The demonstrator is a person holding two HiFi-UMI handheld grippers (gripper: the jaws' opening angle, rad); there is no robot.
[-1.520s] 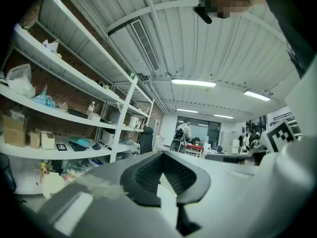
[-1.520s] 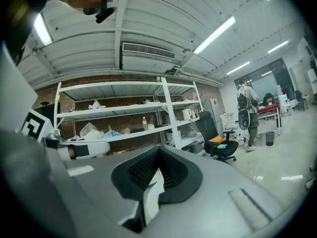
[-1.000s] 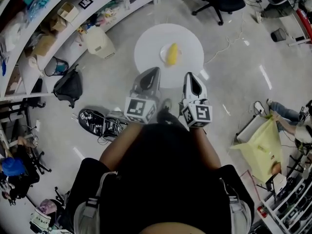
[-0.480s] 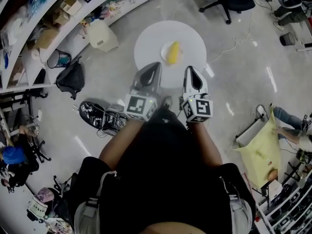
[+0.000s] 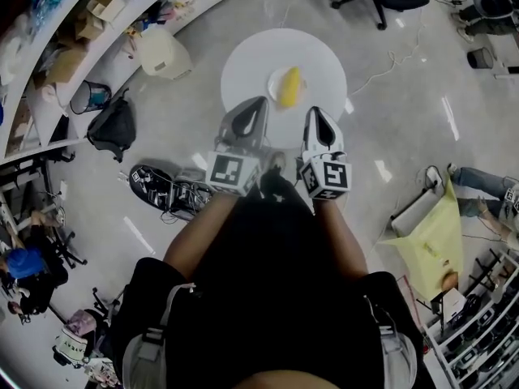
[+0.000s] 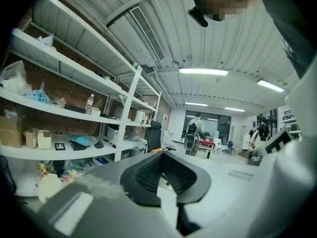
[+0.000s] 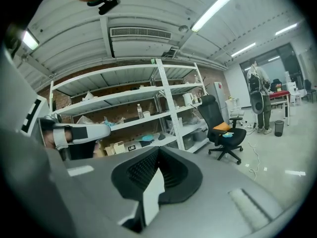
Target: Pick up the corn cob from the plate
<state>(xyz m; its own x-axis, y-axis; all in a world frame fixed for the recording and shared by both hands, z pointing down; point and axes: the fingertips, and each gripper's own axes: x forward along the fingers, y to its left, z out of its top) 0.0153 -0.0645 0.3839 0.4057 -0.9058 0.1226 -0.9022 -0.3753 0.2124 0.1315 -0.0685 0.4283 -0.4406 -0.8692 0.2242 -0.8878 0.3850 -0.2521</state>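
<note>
1. The corn cob point(image 5: 289, 87) lies on a small plate point(image 5: 272, 89) near the middle of the round white table point(image 5: 243, 59); its long axis runs roughly away from the person, tipped slightly to the right.
2. The left gripper point(image 5: 260, 104) and the right gripper point(image 5: 314, 113) hang side by side at the table's near edge, short of the plate; both have their jaws pressed together with nothing between them; both point almost level, so neither gripper view shows the cob.
3. The step in hand looks like the approach, and the grasp is not yet begun.
4. The right gripper seems the slightly nearer one; whichever is used should probably spread its jaws wide before it reaches the plate, not above the cob.
5. The tips likely need to tilt down, so the pads straddle the cob across its narrow width, near mid-length.
6. A round cob may roll or slip along the pads; a centred, firm close and a straight lift should keep the plate from shifting.
</note>
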